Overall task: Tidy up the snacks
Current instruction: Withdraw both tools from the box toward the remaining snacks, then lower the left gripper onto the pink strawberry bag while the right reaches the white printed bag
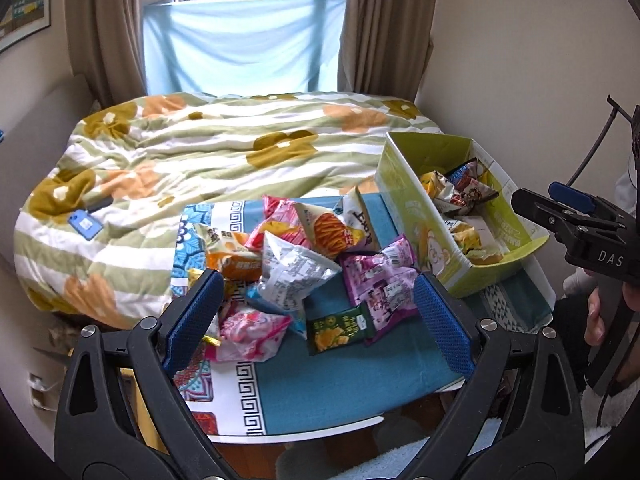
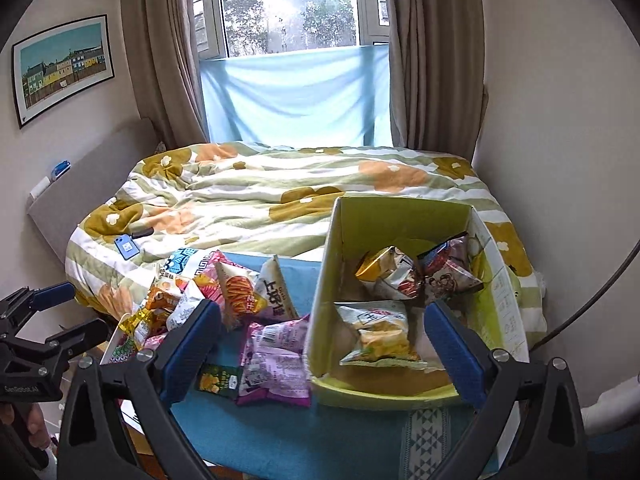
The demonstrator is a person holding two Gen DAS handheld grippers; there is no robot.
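So we're holding both claws up over the little table (image 1: 344, 392) with the teal cloth, and neither one is grabbing anything. Our left claw (image 1: 320, 312) is spread wide with nothing between its blue pads (image 1: 196, 312), hanging over the loose pile of snack bags (image 1: 296, 264) that's sitting on the left half of the cloth. We're seeing a silver bag (image 1: 294, 270) in the middle of that pile, a pink one (image 1: 250, 330) at the near edge, a purple bag (image 1: 380, 276) next to the box, and a small dark green packet (image 1: 340, 328) lying just in front of the purple one. Our right claw (image 2: 322, 350) is also released and empty, its pads (image 2: 452, 350) spread apart, pointing down at the near end of the green cardboard box (image 2: 320, 304). That box is sitting on the right side of the table, touching the purple bag, and it's already holding a few snacks: a yellowish chip bag (image 2: 380, 336) near the front and a couple of crinkly bags (image 2: 420, 272) farther back. Behind the table we're looking at a bed with a flowery quilt (image 1: 200, 152), with a blue phone (image 1: 86, 224) lying on it.
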